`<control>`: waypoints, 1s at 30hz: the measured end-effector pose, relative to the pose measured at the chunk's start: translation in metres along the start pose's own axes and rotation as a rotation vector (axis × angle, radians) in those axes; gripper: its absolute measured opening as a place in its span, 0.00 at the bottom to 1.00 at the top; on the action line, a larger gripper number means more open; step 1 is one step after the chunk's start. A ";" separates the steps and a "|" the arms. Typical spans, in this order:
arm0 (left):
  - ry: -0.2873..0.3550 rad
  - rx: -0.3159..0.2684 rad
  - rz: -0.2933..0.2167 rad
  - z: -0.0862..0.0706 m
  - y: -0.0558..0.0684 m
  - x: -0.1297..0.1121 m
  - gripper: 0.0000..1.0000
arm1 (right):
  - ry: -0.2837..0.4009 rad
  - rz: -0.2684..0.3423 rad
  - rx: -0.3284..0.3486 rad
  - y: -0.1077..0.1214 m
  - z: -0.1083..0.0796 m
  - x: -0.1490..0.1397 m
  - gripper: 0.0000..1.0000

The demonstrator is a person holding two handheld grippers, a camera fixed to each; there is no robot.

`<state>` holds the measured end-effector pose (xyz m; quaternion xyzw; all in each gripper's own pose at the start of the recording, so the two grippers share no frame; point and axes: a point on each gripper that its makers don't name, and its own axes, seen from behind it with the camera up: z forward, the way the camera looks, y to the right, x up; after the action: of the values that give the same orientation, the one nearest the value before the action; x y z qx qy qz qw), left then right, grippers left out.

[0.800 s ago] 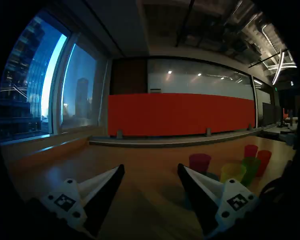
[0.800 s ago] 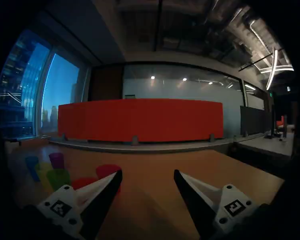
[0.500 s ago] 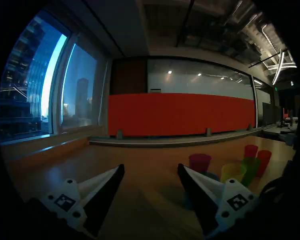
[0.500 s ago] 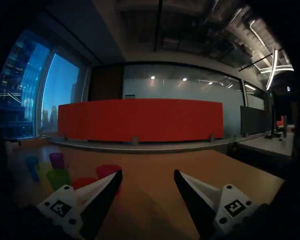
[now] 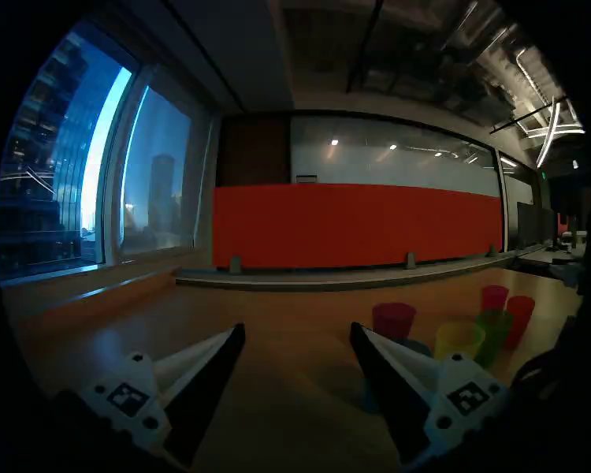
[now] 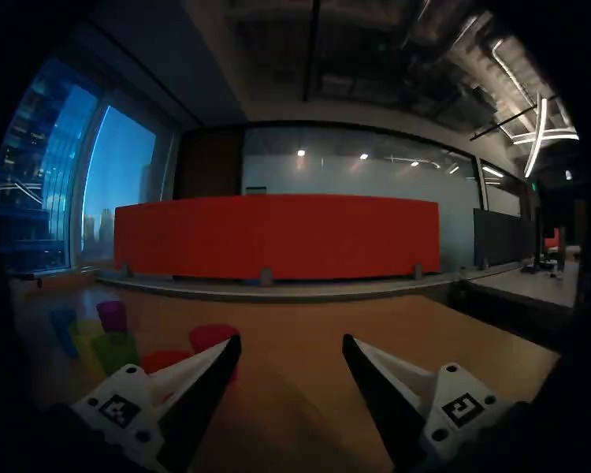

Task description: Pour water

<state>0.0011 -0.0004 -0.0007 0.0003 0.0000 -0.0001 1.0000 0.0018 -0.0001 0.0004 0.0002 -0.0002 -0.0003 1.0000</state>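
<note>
Nothing has moved: the left gripper (image 5: 296,326) and right gripper (image 6: 290,337) hang spread and empty. The cups (image 5: 457,339) sit at the lower right of the left gripper view, untouched, so I judge pouring hasn't started.

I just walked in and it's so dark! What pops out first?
A big red screen stands along the far edge of the table. Bright cups cluster on it at the right in the left gripper view, and a blue window shines at the left.
</note>
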 end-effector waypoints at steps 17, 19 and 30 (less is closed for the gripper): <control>0.000 0.000 0.001 0.000 0.000 0.001 0.99 | 0.001 0.000 0.000 -0.001 0.001 0.000 1.00; 0.000 -0.001 0.001 0.000 0.000 0.001 0.99 | 0.001 0.000 -0.001 -0.001 0.001 0.000 1.00; -0.008 -0.011 0.016 0.003 -0.003 0.018 0.99 | -0.007 0.020 0.007 0.003 0.005 0.020 1.00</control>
<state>0.0188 -0.0031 0.0022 -0.0051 -0.0038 0.0081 0.9999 0.0214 0.0028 0.0055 0.0038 -0.0038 0.0098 0.9999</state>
